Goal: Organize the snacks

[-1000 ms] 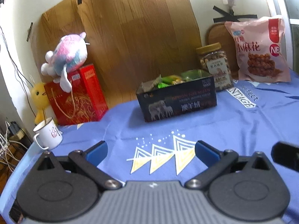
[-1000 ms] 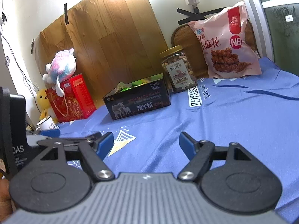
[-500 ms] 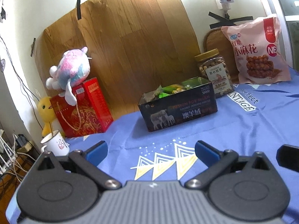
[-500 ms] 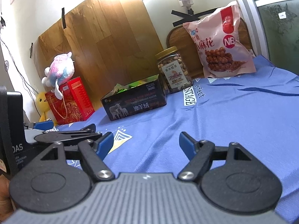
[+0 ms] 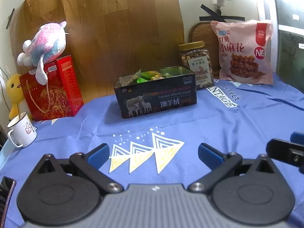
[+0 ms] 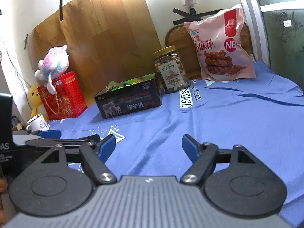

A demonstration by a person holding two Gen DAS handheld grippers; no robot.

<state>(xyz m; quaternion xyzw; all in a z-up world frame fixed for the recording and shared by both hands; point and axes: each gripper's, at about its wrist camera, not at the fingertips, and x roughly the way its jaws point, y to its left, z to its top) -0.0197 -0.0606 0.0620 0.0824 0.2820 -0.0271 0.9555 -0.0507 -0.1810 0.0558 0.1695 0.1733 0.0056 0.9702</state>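
Blue cloth [image 5: 237,125], printed with white triangles, is spread over the counter, and on it the task's things are gathered toward twelve o'clock from both claws. A dark open box [image 5: 157,96] holding green and yellow wrapped snacks [image 5: 146,75] is seen straight ahead of the left claw [image 5: 153,152]. Just beside the box, at about one o'clock, a clear jar of nuts [image 5: 197,64] with a gold lid is stood upright, and a pink snack bag [image 5: 245,53] is propped against the wall at two o'clock.

Both claws are held apart with nothing between the pads. The left claw is kept low over the cloth, well short of the box; the right claw [image 6: 148,144] is held just beside it, and part of the left tool is seen at its nine o'clock.

Several risks can be judged from this layout. The two tools are set close together, so a collision could be caused if either is swung across the other. The jar is smooth and round, so it could slip or be tipped if gripped high or off centre. The bag is soft and only leaning, so it could sag or be toppled by a glancing touch. The cloth is loose and creased, and could be dragged by a low pad, shifting the box. A mug [image 5: 22,131] at the counter's edge near nine o'clock could be knocked off by a wide sweep.
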